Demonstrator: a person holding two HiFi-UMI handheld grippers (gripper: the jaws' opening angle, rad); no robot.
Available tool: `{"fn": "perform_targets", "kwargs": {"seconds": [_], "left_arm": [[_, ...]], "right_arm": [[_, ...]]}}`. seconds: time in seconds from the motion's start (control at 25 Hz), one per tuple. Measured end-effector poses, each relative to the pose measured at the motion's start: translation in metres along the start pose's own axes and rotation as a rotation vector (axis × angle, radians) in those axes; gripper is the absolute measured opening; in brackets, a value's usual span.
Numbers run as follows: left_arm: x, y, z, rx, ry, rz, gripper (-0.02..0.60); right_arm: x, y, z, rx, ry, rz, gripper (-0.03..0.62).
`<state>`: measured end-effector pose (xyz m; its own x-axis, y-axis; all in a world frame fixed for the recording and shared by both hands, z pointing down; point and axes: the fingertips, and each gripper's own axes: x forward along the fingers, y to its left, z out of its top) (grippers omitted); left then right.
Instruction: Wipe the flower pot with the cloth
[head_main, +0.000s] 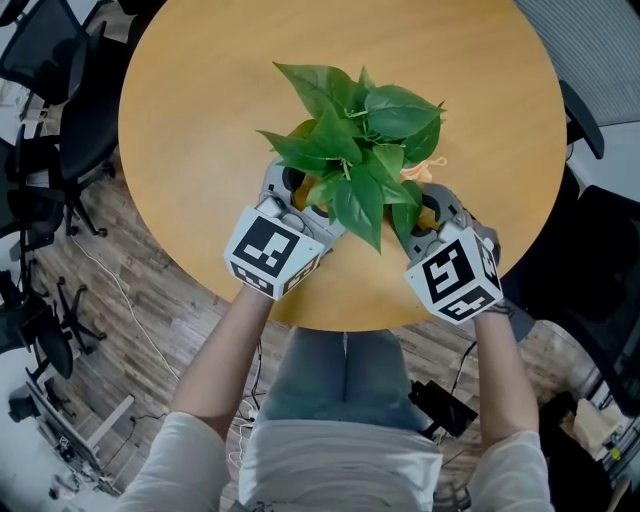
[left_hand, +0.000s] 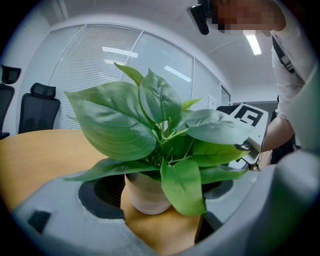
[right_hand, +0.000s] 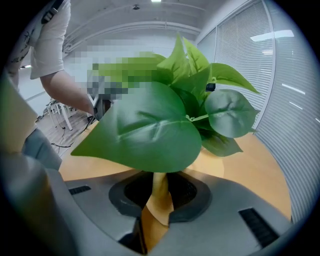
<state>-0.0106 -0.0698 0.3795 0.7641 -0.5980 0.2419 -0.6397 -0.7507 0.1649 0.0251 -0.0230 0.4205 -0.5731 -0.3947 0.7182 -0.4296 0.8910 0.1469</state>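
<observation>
A leafy green plant (head_main: 352, 140) stands in a pale pot (left_hand: 146, 194) on a round wooden table (head_main: 200, 110). In the head view the leaves hide the pot. My left gripper (head_main: 300, 200) is at the pot's left side, jaws spread wide. The pot stands between them and I see no pad pressing on it (left_hand: 160, 202). My right gripper (head_main: 425, 215) is at the pot's right side under the leaves. It is shut on a peach-orange cloth (right_hand: 159, 192), whose far end shows beside the plant (head_main: 428, 168). A large leaf (right_hand: 145, 130) blocks most of the right gripper view.
The table's near edge (head_main: 340, 325) runs just behind both grippers. Black office chairs (head_main: 55, 110) stand on the wood floor to the left, with cables nearby. Another dark chair (head_main: 600, 250) sits at the right. Glass walls with blinds (left_hand: 115, 65) lie beyond.
</observation>
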Motion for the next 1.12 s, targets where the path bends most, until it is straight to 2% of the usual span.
{"fn": "perform_targets", "kwargs": {"seconds": [0.44,0.6,0.76,1.0,1.12], "left_arm": [[0.005,-0.001,0.003,-0.045,-0.012,0.151,0.439],[0.007,0.000,0.003,-0.052,-0.018,0.181,0.439],[0.005,-0.004,0.003,-0.030,-0.020,0.124,0.440],[-0.017,-0.009,-0.026,0.019,0.057,-0.033,0.443],[-0.026,-0.004,-0.030,0.038,0.064,-0.108,0.445]], "right_arm": [[0.002,0.009,0.003,-0.006,-0.023,0.022,0.071],[0.003,0.007,0.003,0.002,-0.028,0.024,0.072],[0.000,0.006,-0.001,0.024,-0.030,0.021,0.072],[-0.003,0.005,-0.004,0.028,-0.027,0.016,0.072],[-0.005,0.005,-0.006,0.031,-0.032,0.022,0.072]]}}
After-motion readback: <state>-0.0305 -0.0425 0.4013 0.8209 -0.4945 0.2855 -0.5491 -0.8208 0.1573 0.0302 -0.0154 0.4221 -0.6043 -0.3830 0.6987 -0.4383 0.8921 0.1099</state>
